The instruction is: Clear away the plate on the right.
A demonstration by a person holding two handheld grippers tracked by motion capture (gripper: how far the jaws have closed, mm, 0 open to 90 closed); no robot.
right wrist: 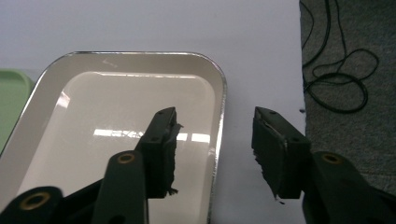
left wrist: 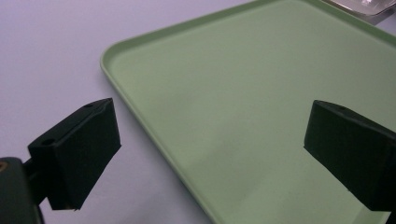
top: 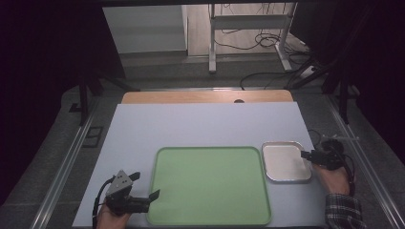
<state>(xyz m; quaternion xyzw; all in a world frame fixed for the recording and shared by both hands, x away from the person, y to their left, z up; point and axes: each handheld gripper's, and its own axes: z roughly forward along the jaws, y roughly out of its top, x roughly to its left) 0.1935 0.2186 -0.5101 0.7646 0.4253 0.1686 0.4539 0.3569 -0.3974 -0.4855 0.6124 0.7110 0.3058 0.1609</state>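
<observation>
A pale sheet (top: 200, 124) covers the table in a dim room. The right gripper (right wrist: 215, 140) straddles the right rim of the metal tray (right wrist: 116, 98), one jaw over the tray's inside and one outside; the pads are apart from the rim, not clamped. The tray sits just right of the green tray (top: 210, 183). The left gripper (left wrist: 210, 140) hangs released, jaws wide, over the green tray's near-left edge.
</observation>
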